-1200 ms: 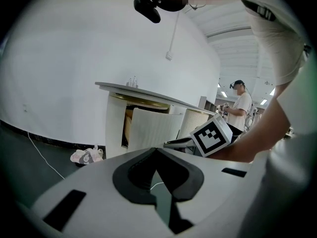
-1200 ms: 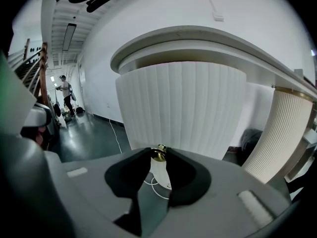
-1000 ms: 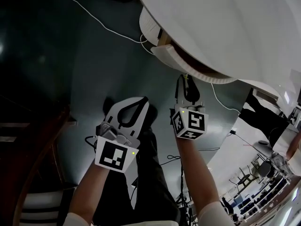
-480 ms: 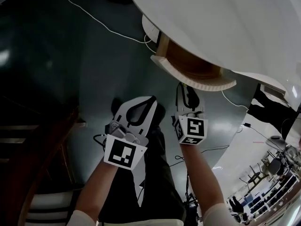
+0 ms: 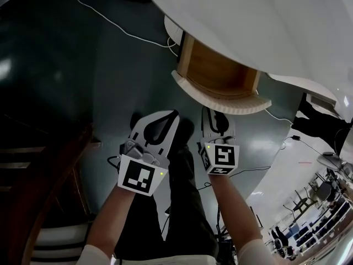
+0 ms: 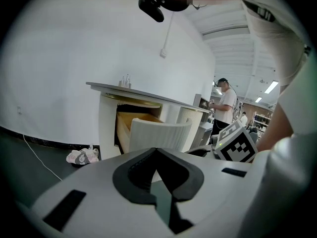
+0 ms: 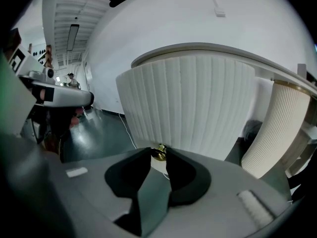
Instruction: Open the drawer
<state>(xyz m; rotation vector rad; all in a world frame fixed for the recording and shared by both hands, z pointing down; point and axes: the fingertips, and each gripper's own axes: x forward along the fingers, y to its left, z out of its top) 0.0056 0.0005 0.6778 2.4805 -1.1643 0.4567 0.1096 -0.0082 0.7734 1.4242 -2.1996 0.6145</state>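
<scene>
White plastic shells of the 2 grippers sit nearest, each with a black-and-white marker cube (image 5: 220, 158) at the wrist, above the person's dark trousers (image 5: 182, 214). The left gripper (image 5: 174, 115) hangs over the floor, its jaws together with nothing between them, just beside the right one and short of the drawer. The right gripper (image 5: 213, 111) reaches the drawer's front, its jaws pinched on the small brass knob (image 7: 158, 152) there. The drawer (image 5: 220, 73) stands pulled out from under the white tabletop (image 5: 265, 26), its pale wooden inside open to view behind a curved, fluted white front. Below lies a dark green floor (image 5: 60, 65) crossed by a thin white cable (image 5: 110, 22). Farther off, a crumpled pink-and-white bag (image 6: 81, 156) lies at the foot of the cabinet, and a person in a white shirt (image 6: 227, 108) stands in the bright room behind.
</scene>
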